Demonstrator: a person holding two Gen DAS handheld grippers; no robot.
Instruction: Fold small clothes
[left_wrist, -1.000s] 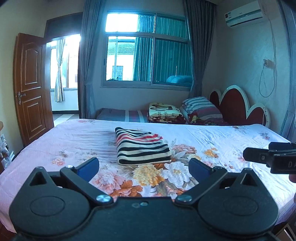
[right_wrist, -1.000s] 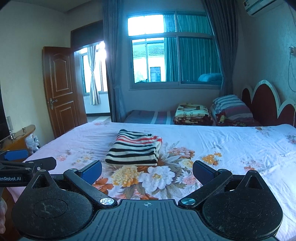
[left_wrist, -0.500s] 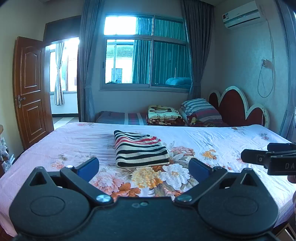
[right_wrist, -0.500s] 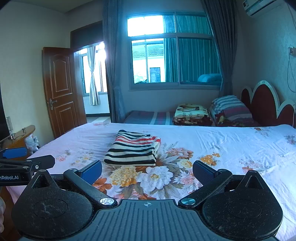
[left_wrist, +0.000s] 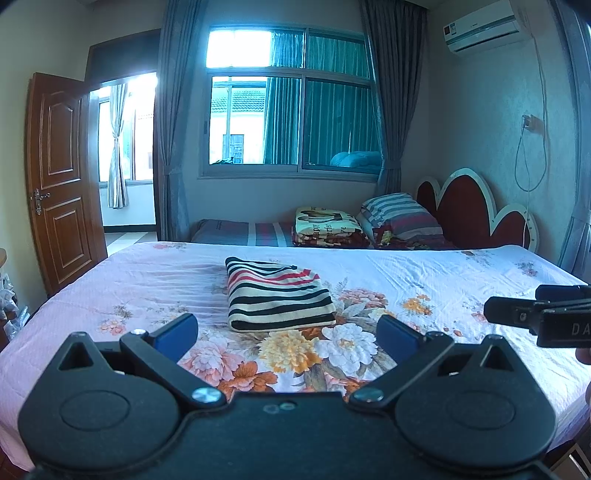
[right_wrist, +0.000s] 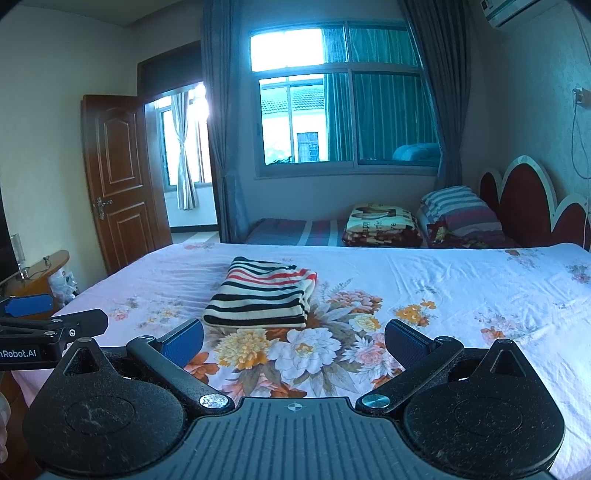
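The striped top lies folded on the bed. Both hand-held grippers, left and right, hover near it, spread wide and empty. A careless nudge could undo the folds.

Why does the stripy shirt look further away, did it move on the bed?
No. The stripy shirt lies by the same printed flowers as before. The tongs backed away instead.
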